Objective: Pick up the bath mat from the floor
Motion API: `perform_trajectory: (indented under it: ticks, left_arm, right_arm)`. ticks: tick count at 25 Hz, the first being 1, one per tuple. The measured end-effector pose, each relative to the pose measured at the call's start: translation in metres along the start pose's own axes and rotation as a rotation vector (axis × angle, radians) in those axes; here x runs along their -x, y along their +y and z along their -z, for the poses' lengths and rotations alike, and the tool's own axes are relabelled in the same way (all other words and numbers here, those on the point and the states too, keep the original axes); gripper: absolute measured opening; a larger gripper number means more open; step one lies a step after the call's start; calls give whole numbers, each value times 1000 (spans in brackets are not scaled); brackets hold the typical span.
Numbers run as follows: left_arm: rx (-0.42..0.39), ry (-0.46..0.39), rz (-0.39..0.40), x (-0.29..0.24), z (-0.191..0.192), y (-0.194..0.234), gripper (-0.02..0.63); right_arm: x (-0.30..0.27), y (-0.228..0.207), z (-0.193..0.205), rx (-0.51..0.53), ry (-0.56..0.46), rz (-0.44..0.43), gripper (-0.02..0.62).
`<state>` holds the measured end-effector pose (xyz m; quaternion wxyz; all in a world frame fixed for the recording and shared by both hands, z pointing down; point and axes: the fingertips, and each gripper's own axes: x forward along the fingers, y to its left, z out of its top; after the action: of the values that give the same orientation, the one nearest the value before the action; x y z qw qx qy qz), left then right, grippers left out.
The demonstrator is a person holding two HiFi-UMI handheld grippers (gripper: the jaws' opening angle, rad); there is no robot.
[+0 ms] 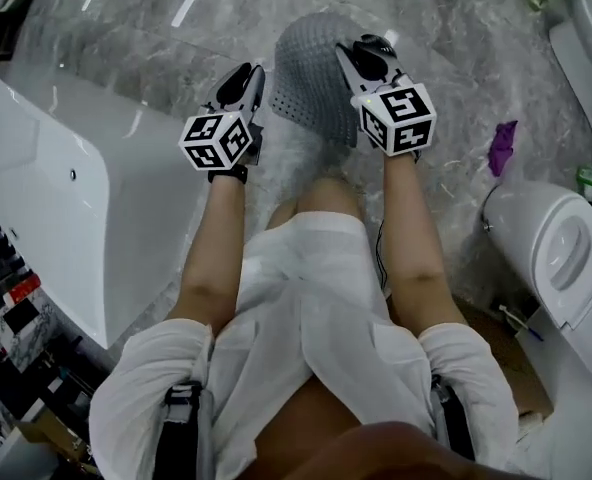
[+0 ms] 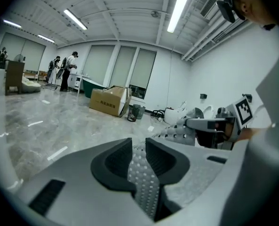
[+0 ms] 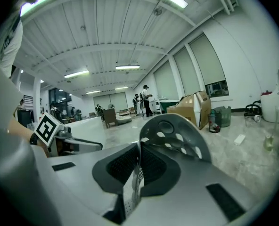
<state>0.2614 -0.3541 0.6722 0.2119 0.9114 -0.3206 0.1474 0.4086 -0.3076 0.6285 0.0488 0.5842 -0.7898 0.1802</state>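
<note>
The grey perforated bath mat (image 1: 311, 68) hangs off the marble floor (image 1: 156, 28), stretched between both grippers in front of the person's knees. My left gripper (image 1: 251, 78) grips its left edge. In the left gripper view the dotted mat (image 2: 142, 182) fills the gap between the dark pads (image 2: 113, 161), and the gripper (image 2: 138, 149) is shut on it. My right gripper (image 1: 361, 53) holds the right edge. In the right gripper view the mat's rim (image 3: 179, 131) curls up above the gripper (image 3: 139, 161), which pinches a thin fold. Each gripper sees the other: right (image 2: 215, 126), left (image 3: 76, 145).
A white bathtub (image 1: 56, 188) stands at the left and a toilet (image 1: 566, 248) at the right, with a purple cloth (image 1: 503, 143) on the floor near it. A basin (image 1: 586, 38) is at the top right. A cardboard box (image 2: 109, 101) and people (image 2: 66, 69) are far off.
</note>
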Motion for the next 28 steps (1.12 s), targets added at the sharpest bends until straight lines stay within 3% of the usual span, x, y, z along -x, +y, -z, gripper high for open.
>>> perform_trajectory:
  ticks: [8,17,22,28]
  left_arm:
    - [83,-43,58,10,-130,-61,95]
    - [106,-41,-49,112,-268,-64,95]
    - [126,-84,-93,171,-309,-58,95]
    - [164,-147,-114,247,-318,-34,95]
  right_arm:
    - [48,-14,-105,-1,52,16,37]
    - [91,35,-248,22,125,-40,37]
    - [103,74,-299,47,126,-71,37]
    - [105,150,-327,54,102,-80,37]
